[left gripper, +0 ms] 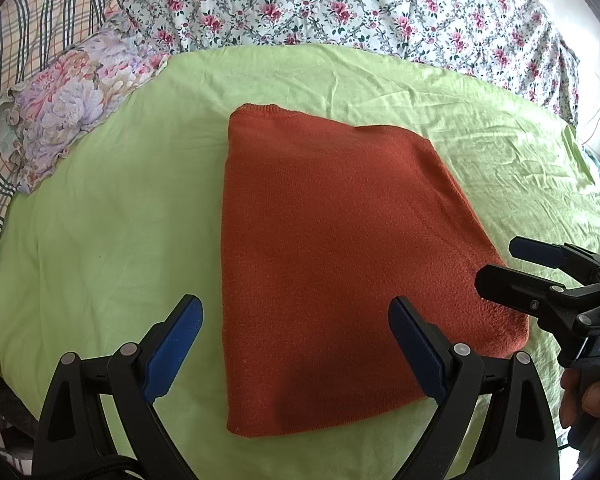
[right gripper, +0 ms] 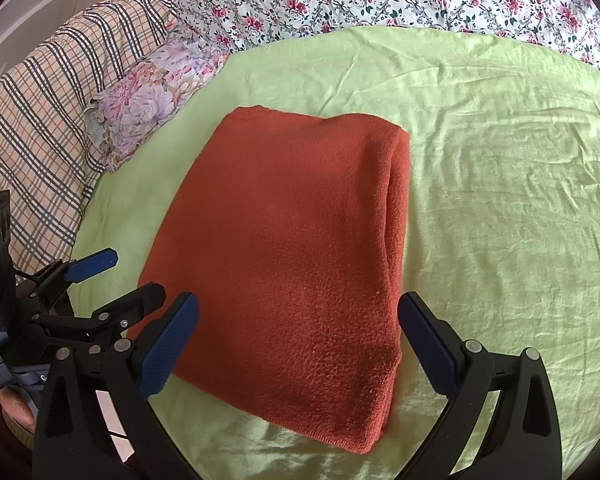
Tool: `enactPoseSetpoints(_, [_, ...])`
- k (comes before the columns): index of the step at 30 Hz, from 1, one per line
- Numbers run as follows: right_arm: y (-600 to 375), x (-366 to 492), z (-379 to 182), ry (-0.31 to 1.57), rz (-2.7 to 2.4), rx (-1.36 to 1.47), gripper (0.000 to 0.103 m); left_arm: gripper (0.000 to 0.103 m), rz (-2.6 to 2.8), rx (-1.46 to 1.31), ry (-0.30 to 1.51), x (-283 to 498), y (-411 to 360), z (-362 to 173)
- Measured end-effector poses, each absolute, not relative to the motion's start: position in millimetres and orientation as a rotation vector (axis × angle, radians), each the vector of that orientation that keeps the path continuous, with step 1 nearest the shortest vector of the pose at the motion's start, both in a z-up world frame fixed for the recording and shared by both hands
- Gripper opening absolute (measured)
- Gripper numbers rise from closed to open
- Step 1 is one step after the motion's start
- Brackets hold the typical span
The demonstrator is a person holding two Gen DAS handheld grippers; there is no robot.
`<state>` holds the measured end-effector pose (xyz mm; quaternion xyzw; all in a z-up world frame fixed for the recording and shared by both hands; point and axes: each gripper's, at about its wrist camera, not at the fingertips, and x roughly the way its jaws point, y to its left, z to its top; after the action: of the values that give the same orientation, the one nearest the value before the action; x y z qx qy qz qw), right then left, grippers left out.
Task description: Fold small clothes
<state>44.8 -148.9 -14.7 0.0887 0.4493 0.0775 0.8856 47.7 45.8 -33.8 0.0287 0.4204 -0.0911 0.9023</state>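
Note:
A rust-orange knitted garment (left gripper: 332, 248) lies folded into a thick rectangle on the light green sheet (left gripper: 100, 240). It also shows in the right wrist view (right gripper: 292, 256), with its folded layers stacked along the right edge. My left gripper (left gripper: 296, 312) is open and empty, held above the garment's near left corner. My right gripper (right gripper: 298, 308) is open and empty above the garment's near right part. Each gripper shows in the other's view: the right one (left gripper: 504, 268) at the garment's right edge, the left one (right gripper: 132, 276) at its left edge.
A floral quilt (left gripper: 340, 4) is bunched along the far side of the bed. A plaid blanket (right gripper: 40, 120) and a small purple-flowered pillow (left gripper: 64, 104) lie at the far left. The green sheet (right gripper: 500, 200) spreads wrinkled to the right of the garment.

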Motion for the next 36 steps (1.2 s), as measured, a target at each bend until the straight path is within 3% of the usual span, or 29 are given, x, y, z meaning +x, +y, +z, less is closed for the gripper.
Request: enactPoseSetpoints(36, [-153, 53, -16, 0.912, 0.147, 0.181, 0.1, 0.095, -0.139, 0.079, 0.852, 63, 45, -36])
